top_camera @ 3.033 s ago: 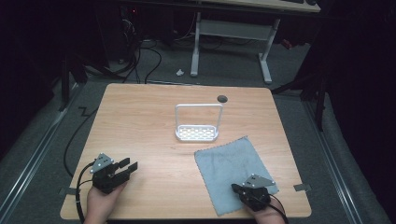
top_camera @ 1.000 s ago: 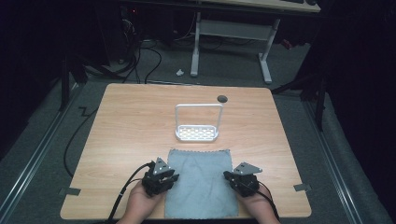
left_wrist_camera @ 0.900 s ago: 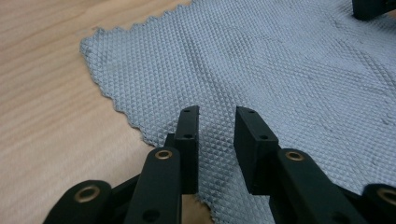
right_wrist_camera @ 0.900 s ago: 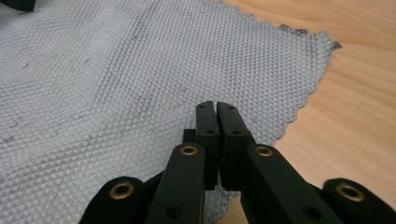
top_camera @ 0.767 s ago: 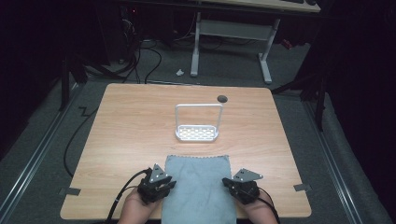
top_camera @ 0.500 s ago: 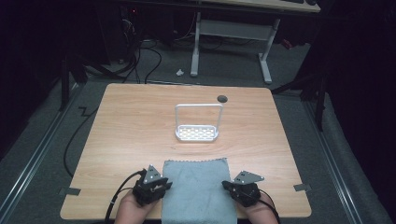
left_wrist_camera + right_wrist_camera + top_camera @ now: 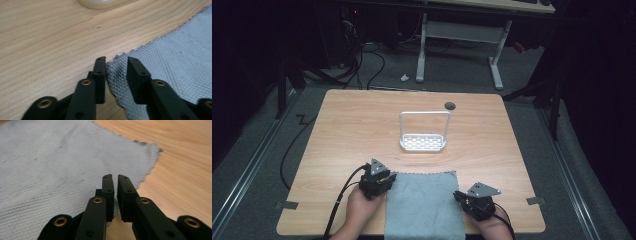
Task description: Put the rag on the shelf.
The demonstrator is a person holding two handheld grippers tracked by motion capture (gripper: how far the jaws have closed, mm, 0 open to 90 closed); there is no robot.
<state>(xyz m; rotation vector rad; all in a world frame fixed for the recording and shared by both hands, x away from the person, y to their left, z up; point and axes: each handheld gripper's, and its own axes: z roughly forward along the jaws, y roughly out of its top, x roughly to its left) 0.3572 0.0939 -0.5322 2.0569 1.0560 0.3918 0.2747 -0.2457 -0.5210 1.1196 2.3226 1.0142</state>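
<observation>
White rack (image 7: pixel 423 132) mid-table; bare wood (image 7: pixel 352 130) on both sides.

Both hands enter at the frame's bottom edge. The left black two-jaw claw (image 7: pixel 388 178) sits lower left of centre, jaws parted. The right black claw (image 7: pixel 458 196) sits lower right, jaws nearly together, a thin gap showing.
</observation>
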